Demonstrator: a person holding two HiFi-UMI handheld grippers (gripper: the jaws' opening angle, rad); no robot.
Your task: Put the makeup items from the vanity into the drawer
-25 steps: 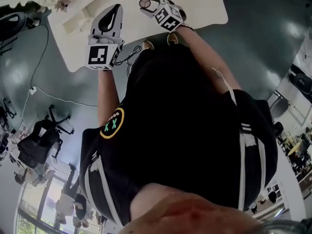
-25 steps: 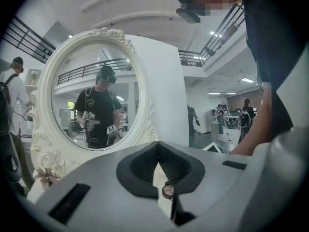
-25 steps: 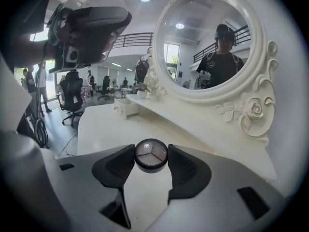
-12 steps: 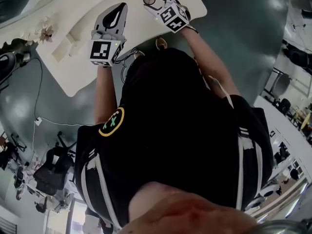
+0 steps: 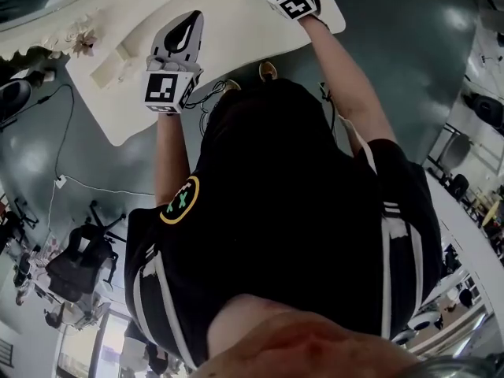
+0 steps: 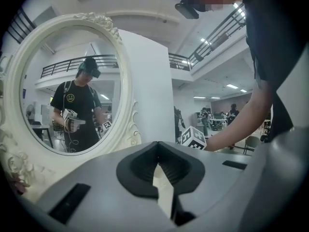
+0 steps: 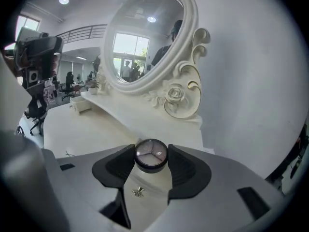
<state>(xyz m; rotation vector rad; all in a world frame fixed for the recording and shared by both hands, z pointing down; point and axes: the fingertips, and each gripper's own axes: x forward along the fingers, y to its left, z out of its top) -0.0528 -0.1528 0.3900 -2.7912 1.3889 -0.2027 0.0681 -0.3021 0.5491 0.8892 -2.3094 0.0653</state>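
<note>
Right tool [image 7: 151, 162] has reached farther forward, gripping compact [image 7: 151, 153].

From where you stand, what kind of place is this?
Probably a staged dressing corner inside a large office or lab hall: a white vanity with an ornate mirror, office chairs, and an upper gallery railing.

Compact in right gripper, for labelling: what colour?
The compact is black with a greyish top; right gripper view.

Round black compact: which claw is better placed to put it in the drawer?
Right. The right claw grips the small round black clear-lidded compact above the white vanity; the left claw is shut and empty.
</note>
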